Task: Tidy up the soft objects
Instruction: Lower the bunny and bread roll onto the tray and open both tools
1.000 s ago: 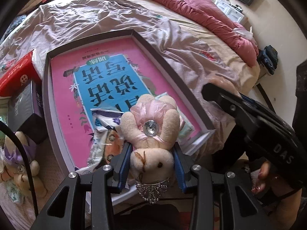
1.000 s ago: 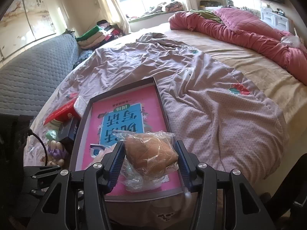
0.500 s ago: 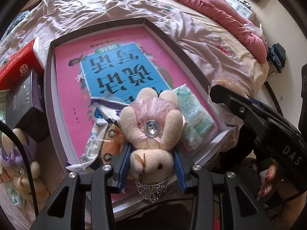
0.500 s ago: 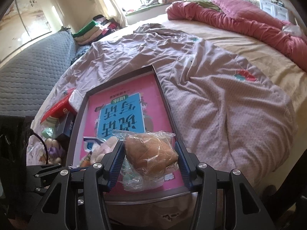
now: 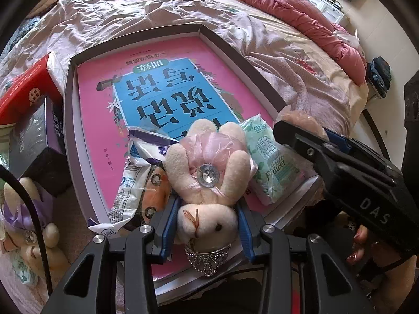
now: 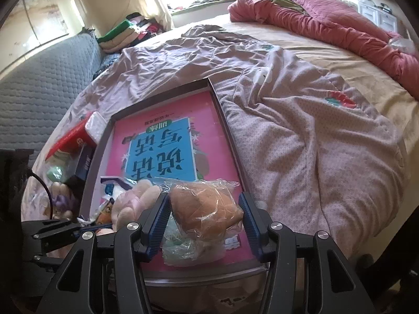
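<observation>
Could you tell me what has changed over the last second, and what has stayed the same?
Both grippers have moved forward over the tray: the left gripper carrying the plush bear, the right gripper the wrapped bun. Both grips stayed shut; the green tissue pack has come into view.

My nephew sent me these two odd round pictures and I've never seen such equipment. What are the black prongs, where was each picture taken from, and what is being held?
No robot here: a person holds a two-fingered tool in each hand, with a wide-angle camera on each looking along its fingers.

In the left camera's picture, the left hand-held gripper is clamped on a cream plush bunny with a pink bow. The right camera's picture shows the right hand-held gripper squeezing a brown bun in clear plastic wrap.

Both hover over a shallow grey tray lying on a bed. The tray holds a pink and blue book, a mint-green tissue pack and a crumpled white snack wrapper.
</observation>
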Action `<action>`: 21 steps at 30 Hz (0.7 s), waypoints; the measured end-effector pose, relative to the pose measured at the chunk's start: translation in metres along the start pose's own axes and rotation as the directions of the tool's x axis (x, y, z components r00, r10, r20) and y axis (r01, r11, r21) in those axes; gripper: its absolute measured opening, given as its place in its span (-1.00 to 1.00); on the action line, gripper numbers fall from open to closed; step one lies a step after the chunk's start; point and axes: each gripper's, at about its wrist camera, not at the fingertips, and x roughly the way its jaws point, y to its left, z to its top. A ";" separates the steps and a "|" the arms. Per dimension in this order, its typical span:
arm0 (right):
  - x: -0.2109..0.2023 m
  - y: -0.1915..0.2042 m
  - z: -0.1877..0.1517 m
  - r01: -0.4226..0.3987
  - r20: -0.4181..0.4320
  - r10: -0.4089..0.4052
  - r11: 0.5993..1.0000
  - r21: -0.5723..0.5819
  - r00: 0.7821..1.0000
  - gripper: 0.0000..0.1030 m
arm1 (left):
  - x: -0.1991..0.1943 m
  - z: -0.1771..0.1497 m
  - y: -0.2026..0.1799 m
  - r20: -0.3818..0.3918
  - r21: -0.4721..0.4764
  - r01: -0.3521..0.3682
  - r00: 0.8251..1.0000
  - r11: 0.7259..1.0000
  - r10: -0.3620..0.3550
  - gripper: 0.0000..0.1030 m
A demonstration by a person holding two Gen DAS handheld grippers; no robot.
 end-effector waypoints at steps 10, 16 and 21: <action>0.004 0.008 -0.002 0.020 -0.003 -0.020 0.999 -0.035 1.000 0.12 | -0.001 -0.001 0.000 -0.002 0.004 0.014 1.000 1.000 -0.014 -0.18; 0.003 0.010 -0.004 0.014 -0.003 -0.014 0.999 -0.030 1.000 0.13 | -0.003 -0.001 0.000 -0.004 0.007 0.012 1.000 1.000 -0.012 -0.18; 0.000 0.010 -0.004 0.001 -0.005 -0.001 1.000 -0.021 1.000 0.22 | -0.004 -0.001 0.000 -0.003 0.002 0.019 1.000 1.000 -0.019 -0.17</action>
